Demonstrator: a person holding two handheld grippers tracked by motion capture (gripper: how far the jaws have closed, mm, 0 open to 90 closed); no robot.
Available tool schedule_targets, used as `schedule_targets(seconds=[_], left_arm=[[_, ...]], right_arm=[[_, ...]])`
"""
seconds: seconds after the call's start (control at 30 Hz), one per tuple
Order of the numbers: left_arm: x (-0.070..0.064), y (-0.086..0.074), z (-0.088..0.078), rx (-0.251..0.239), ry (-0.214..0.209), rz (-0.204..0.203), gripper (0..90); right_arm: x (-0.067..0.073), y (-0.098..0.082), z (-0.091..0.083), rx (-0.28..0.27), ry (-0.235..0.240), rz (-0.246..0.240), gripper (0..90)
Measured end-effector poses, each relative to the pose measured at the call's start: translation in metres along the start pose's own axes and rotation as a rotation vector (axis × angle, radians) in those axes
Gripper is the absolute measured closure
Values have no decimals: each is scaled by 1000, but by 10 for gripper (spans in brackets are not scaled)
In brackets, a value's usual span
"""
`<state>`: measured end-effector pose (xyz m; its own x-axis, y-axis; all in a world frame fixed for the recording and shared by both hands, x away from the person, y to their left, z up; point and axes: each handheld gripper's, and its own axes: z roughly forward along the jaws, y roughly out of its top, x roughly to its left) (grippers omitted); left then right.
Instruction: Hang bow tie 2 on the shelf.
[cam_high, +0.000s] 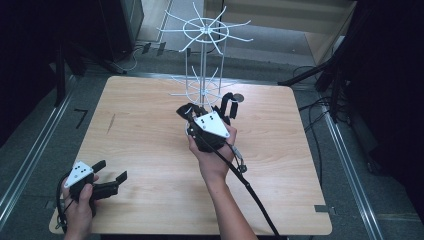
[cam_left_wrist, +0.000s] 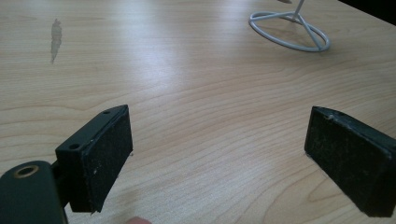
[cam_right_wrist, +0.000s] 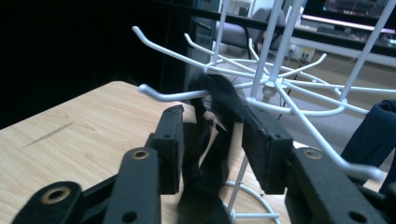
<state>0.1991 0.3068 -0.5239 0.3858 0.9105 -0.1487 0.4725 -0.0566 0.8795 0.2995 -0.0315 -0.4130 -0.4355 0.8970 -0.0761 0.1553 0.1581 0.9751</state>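
A white wire hook rack (cam_high: 203, 60) stands at the far middle of the wooden table (cam_high: 145, 135). My right gripper (cam_high: 202, 111) is raised at its lower ring of hooks. In the right gripper view a black looped band (cam_right_wrist: 215, 95) hangs from a hook of the rack (cam_right_wrist: 161, 95) and drops between the jaws of my right gripper (cam_right_wrist: 217, 128). The jaws stand a little apart with gaps on both sides of the band, so the gripper is open. My left gripper (cam_high: 111, 171) rests at the near left corner, open and holding nothing (cam_left_wrist: 217, 140).
Another dark looped item (cam_high: 229, 104) hangs on the rack's right side. The rack's round wire base (cam_left_wrist: 289, 30) shows far off in the left gripper view. A cable (cam_high: 250, 190) trails from my right gripper. Dark stands and cables surround the table.
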Motion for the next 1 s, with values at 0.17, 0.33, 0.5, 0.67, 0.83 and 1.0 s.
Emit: schedule_targets(seconds=[0.17,0.33,0.5,0.67,0.83,1.0], left_arm=[[0,0,0,0,0,1,85],[0,0,0,1,0,3,85],[0,0,0,1,1,2,85],[0,0,0,0,1,2,86],[0,0,0,0,1,2,86],[0,0,0,1,1,3,85]], right_arm=[[-1,-7,-6,-8,10,-10,573],[-3,-18,-13,-7,12,-10,572],[-4,-26,-20,-11,20,-19,568],[-8,-36,-25,-5,36,-22,564],[-12,-47,-30,1,56,-21,556],[-20,-59,-36,14,66,-14,549]])
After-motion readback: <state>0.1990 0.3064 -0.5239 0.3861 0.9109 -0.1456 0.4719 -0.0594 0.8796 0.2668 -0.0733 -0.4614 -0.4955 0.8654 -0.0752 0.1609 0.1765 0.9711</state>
